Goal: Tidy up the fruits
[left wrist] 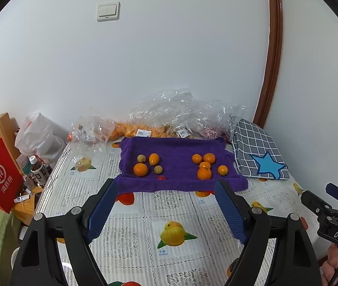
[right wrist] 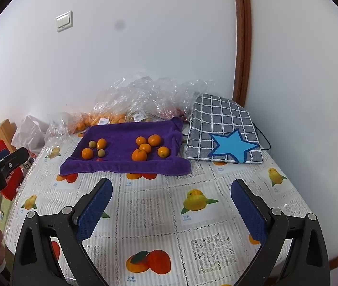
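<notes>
White wall behind; fruit-print desk (right wrist: 159, 217) carries a purple towel (left wrist: 180, 164) at your 12 o'clock. On it lie two fruit clusters: a mixed group (left wrist: 148, 163) at 11, oranges (left wrist: 208, 165) at 1. Your left tongs (left wrist: 169, 211) sit nearer the mixed group, your right tongs (right wrist: 171, 212) nearer the oranges. Both are spread wide, released, holding and touching nothing.

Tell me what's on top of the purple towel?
On the purple towel lie nine loose fruits: five orange citrus on its right side, and two orange citrus plus two small greenish fruits on its left. Whatever lies beneath the towel is covered.
</notes>
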A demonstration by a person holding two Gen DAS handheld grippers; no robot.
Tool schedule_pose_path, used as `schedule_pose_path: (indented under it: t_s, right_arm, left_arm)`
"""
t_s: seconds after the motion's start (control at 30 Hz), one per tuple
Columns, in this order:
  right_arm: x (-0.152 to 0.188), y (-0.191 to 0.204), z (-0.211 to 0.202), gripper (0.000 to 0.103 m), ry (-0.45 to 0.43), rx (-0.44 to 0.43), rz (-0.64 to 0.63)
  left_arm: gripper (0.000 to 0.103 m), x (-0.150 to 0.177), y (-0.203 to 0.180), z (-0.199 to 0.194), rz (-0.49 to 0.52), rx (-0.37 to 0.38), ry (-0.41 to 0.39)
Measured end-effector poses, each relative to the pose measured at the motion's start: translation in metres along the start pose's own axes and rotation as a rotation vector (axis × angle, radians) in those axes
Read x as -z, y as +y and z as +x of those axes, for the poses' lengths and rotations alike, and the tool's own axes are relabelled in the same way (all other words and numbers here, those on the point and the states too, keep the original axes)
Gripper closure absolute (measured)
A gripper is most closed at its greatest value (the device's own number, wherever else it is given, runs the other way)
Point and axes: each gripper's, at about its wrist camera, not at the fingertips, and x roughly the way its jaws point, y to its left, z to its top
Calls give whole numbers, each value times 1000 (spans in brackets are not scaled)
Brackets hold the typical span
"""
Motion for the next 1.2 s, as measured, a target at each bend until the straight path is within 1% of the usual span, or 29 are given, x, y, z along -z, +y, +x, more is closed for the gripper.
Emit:
schedule_pose_path:
  t_s: [0.33,0.67,1.2]
  right_arm:
    - [4,0,-10,4,-12,7,8]
    - [4,-2,-14,4,-19,1,17]
    - [6,0,-14,4,-16,-4,20]
  left_arm:
    - [21,0,0,-1,-1,-2,4]
    - [21,2,3,-2,-18,0,11]
    - [20,2,5,-2,-17,5,9]
